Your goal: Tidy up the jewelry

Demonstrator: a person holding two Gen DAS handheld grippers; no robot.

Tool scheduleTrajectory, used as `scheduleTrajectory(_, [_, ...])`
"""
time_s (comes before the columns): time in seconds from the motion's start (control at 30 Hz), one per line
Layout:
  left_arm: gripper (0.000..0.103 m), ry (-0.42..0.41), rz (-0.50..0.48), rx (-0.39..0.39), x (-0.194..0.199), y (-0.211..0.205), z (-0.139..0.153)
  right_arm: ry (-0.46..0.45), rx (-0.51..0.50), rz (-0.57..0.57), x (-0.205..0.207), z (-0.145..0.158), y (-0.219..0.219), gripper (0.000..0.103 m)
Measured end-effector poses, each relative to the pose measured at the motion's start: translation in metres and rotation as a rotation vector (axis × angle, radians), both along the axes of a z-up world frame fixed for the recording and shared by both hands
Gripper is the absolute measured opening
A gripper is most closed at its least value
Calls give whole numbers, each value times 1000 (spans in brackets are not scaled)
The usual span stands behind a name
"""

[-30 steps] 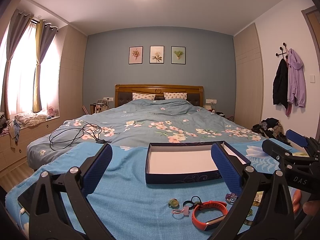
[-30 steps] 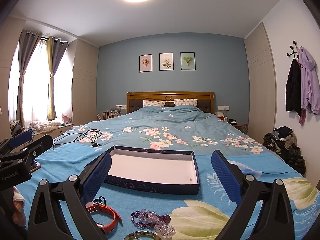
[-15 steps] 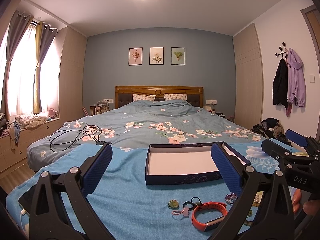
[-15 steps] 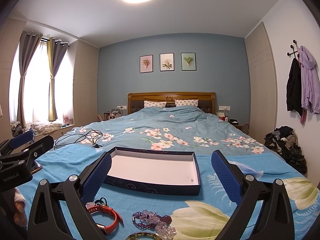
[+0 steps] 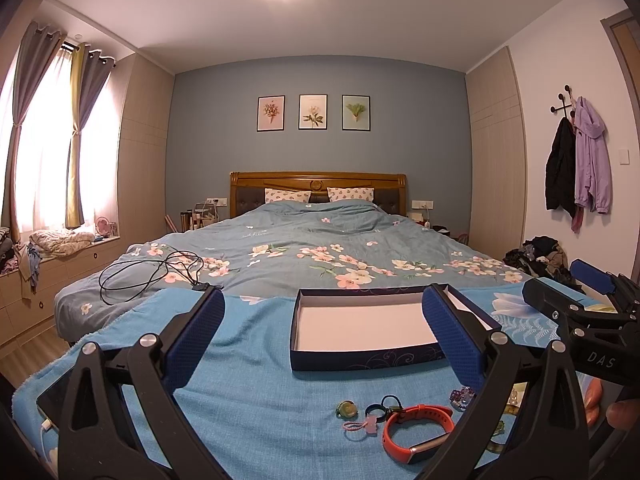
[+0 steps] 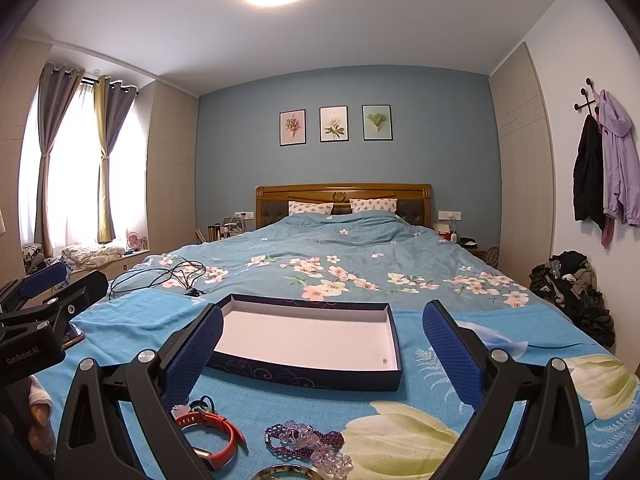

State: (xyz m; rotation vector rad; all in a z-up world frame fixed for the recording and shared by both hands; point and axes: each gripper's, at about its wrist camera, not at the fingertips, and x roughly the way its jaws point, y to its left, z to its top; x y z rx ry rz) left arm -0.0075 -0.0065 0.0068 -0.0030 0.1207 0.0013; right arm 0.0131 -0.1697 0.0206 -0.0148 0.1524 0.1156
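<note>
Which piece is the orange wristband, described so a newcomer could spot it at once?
Start at the shallow navy blue cardboard box with a white inside on the light blue cloth at the foot of the bed. Nearer the camera lies a row of small trinkets. The orange rubber wristband with a silver clasp is the largest loop there and the only orange one.
</note>
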Motion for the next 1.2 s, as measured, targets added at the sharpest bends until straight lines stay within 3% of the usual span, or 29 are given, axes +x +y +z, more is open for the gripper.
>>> scheduleTrajectory(1.2, [97, 14, -7, 2, -2, 2, -5, 18, 8, 5, -1, -4, 0, 97])
